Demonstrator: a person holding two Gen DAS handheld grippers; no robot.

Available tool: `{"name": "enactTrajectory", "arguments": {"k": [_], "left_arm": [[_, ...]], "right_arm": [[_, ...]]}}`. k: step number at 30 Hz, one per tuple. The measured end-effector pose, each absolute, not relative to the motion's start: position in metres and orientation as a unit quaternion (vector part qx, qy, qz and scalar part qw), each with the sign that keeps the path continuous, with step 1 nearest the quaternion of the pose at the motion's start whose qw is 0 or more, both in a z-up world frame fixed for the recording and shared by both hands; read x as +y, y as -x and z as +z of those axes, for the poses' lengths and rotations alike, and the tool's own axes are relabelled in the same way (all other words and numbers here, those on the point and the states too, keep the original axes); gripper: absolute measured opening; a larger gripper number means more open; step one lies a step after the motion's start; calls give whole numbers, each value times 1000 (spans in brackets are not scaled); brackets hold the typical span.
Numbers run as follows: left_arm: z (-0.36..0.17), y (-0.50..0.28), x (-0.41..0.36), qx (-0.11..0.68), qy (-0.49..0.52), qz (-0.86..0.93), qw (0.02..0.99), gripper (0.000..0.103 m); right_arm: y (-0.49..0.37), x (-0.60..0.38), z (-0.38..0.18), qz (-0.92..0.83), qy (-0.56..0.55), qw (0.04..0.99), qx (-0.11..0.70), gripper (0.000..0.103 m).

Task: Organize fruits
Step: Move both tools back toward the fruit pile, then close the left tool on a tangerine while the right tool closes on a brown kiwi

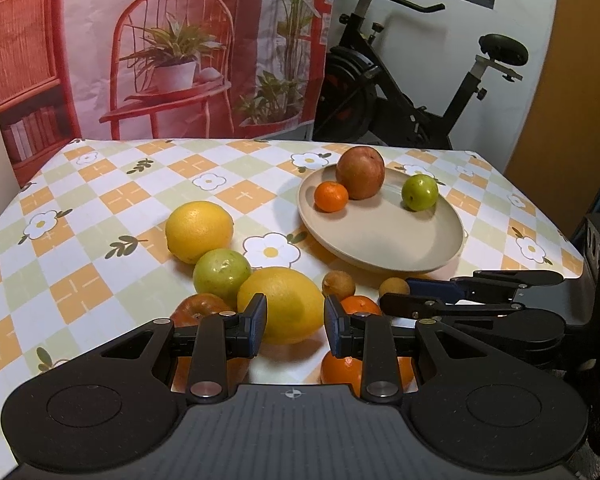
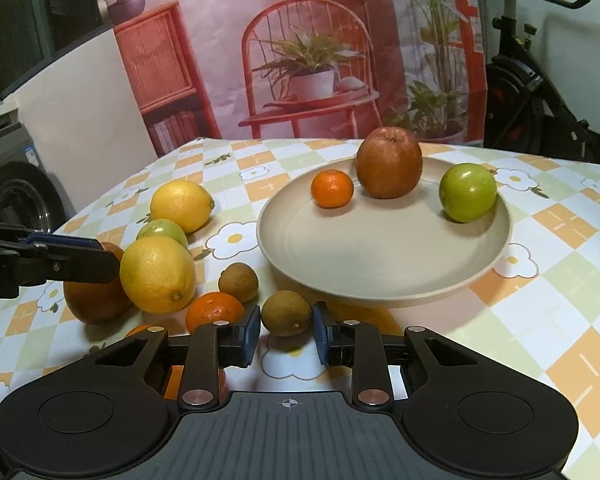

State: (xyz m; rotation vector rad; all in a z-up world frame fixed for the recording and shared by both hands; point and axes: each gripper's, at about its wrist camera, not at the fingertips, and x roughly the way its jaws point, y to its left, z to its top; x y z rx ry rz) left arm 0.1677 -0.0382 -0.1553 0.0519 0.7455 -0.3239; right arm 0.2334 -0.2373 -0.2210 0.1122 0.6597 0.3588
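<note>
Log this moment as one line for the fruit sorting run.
right tool: shut on small brown fruit | left tool: shut, by lemon | plate: mandarin, apple, green fruit

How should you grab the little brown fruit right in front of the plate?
Grip the little brown fruit across its round middle, one pad on each side, coming from the near side. The right hand-held gripper already sits there, closed about it. The plate blocks the far side, and an orange sits on its left.
</note>
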Motion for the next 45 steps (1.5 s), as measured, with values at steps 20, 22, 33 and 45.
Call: {"name": "enactTrajectory", "arguments": {"k": [20, 22, 33, 45], "left_arm": [[-171, -165, -49, 411, -17, -202, 889, 33], [-173, -166, -49, 416, -14, -204, 886, 33], [-184, -173, -47, 445, 16, -209, 871, 34], [-197, -180, -43, 469, 59, -223, 853, 40]], "right_arm": [[-211, -243, -215, 180, -49, 941, 283, 26], [-210, -244, -215, 181, -50, 941, 281, 26], [-210, -244, -215, 182, -50, 941, 280, 26], [-210, -242, -214, 185, -48, 940, 282, 26]]}}
